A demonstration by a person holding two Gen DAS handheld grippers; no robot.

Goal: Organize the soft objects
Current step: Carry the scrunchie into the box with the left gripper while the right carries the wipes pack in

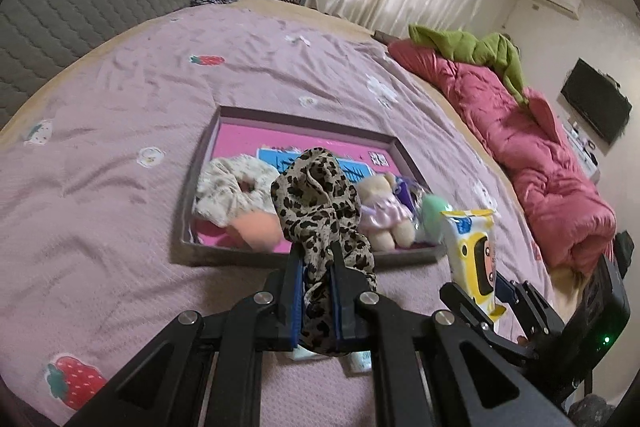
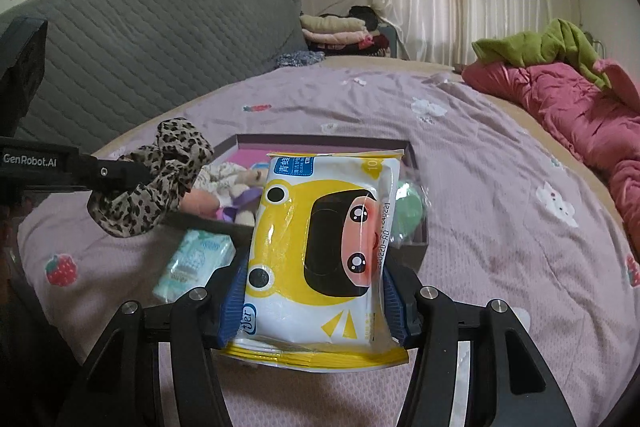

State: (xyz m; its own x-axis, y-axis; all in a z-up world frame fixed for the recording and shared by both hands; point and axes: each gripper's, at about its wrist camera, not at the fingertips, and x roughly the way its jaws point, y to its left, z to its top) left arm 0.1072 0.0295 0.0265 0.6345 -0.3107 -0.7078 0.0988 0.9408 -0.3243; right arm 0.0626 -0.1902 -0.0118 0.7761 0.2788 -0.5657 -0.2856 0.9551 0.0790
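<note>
A leopard-print scrunchie (image 1: 316, 211) is pinched in the nearly shut left gripper (image 1: 316, 259) at frame centre; a wet-wipes pack (image 2: 320, 255) is clamped in the half-open right gripper (image 2: 314, 303). Both are judged carried toward the tray (image 1: 308, 117), where release is needed.
</note>
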